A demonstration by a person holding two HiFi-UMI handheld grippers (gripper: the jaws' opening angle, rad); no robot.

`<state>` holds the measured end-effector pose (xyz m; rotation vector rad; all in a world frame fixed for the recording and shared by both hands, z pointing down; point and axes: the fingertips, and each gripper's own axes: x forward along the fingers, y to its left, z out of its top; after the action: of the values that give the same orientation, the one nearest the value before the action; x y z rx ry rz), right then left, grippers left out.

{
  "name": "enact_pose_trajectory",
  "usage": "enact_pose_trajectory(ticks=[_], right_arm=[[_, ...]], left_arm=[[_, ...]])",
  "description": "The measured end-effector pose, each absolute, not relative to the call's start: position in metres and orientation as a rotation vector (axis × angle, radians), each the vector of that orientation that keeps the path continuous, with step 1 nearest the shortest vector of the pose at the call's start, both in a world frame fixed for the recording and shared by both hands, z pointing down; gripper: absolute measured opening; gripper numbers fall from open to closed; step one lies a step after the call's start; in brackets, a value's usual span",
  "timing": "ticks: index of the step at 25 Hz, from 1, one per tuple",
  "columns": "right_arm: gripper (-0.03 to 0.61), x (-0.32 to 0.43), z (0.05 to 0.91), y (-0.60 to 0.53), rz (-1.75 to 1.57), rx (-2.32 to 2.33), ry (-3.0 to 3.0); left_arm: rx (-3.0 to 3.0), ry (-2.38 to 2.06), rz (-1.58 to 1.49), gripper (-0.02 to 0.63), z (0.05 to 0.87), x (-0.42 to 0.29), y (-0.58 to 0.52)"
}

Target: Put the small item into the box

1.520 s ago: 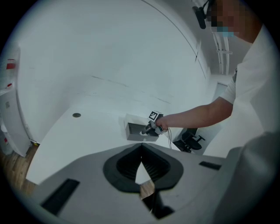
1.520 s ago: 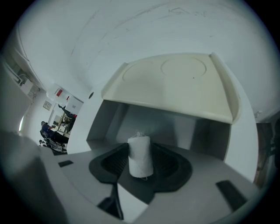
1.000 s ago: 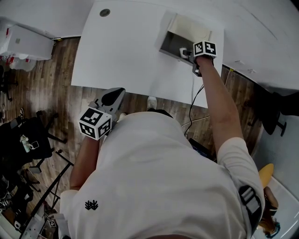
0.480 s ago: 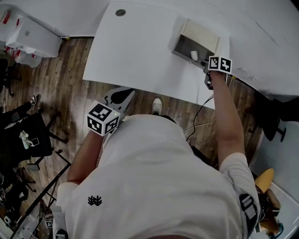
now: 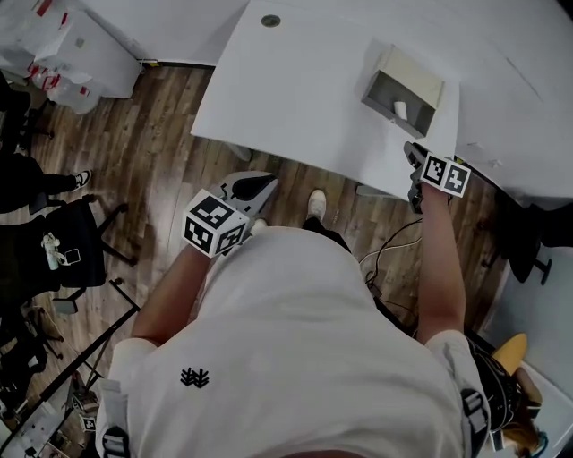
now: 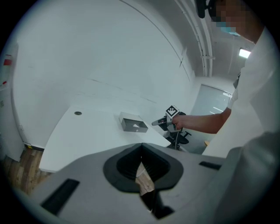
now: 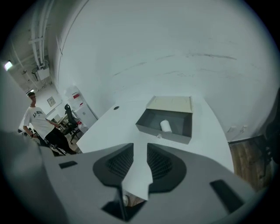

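Bare white worktop point(image 5: 295, 89) leaves open passage from the left up to the open-topped box point(image 5: 380, 92) near its right corner, where the laid-back lid point(image 5: 414, 65) and the wall point(image 7: 175, 43) behind block the far side.

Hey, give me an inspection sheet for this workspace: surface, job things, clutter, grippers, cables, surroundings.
Surface: white table, carrying only the items below.
Job's things: grey box, its cream lid folded back, stands on the table; small white roll lies inside.
Clutter: one dark round grommet at the far edge; nothing else seen.
Grippers: left gripper shut, empty, over the floor. Right gripper open, jaws just been closing, nothing between them, at the table's near edge.
Cables: thin cable hangs below the right forearm.
Surroundings: wooden floor, white cabinet, black chair, a distant person.
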<state>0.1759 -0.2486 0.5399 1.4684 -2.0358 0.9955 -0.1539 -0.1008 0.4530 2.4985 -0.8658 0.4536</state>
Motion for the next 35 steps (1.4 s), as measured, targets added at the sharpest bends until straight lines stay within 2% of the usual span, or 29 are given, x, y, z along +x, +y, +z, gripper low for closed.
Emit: enact_pose_trajectory(ticks=[7,11,22,35], right_arm=[[0.037,0.117,0.520,-0.177,0.927,1.480,-2.134],[0.023,0.090,0.508,-0.142,0.870,1.467,-2.174],[0.012,0.045,0.499,-0.088,0.799,1.427,-2.218],[0.008,0.023,0.491,-0.083,0.745,1.371,-2.251]], left_arm=[[2.503,-0.838,0.461,0.008,0.461,-0.188,-0.074],[2.506,-0.813,0.466,0.008,0.466,-0.198,-0.064],[2.544,-0.753,0.463,0.008,0.464,-0.200,-0.054],[2.539,-0.768,0.459,0.008,0.466,-0.208,-0.053]])
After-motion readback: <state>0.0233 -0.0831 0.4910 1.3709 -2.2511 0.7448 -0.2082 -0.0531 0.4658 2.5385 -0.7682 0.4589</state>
